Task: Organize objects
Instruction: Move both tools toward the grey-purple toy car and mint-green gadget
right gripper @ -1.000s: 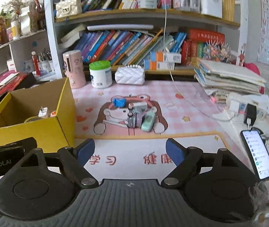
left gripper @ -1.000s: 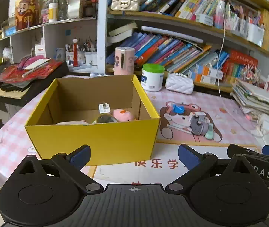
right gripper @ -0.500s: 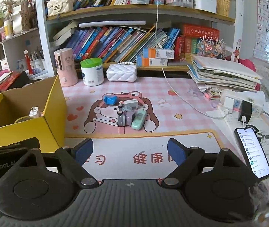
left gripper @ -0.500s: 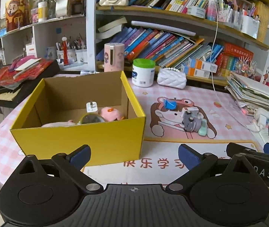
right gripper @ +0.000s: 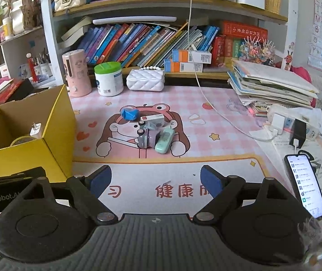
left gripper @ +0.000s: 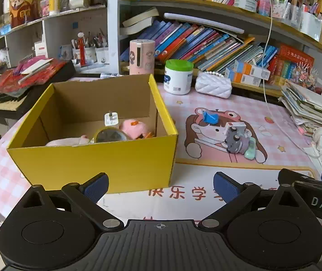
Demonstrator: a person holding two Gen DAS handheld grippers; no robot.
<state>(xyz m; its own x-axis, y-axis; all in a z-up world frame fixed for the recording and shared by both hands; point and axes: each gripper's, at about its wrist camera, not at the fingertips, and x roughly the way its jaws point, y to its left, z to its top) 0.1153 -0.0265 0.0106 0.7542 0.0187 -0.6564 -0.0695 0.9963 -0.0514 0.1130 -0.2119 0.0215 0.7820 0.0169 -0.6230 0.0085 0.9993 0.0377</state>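
Note:
A yellow cardboard box (left gripper: 93, 158) stands open on the pink mat, left of centre. Inside lie a white charger plug (left gripper: 111, 119), a pink plush (left gripper: 132, 128) and a tape roll (left gripper: 109, 135). On the bear picture sits a small pile: a blue crumpled piece (right gripper: 129, 114), a white little box (right gripper: 152, 119), a grey toy camera (right gripper: 146, 136) and a mint green case (right gripper: 164, 140). My left gripper (left gripper: 160, 186) is open just in front of the box. My right gripper (right gripper: 155, 179) is open, short of the pile, with nothing between its pads.
A green-lidded white jar (right gripper: 108, 79), a pink canister (right gripper: 76, 72) and a white quilted purse (right gripper: 145, 80) line the back under the bookshelves. A lit phone (right gripper: 305, 185), a power strip with chargers (right gripper: 292, 124) and a paper stack (right gripper: 271, 85) crowd the right side.
Both hands have drifted a little to the right, so the box and the pile sit further left in each view. Both grippers stay open and nothing was picked up.

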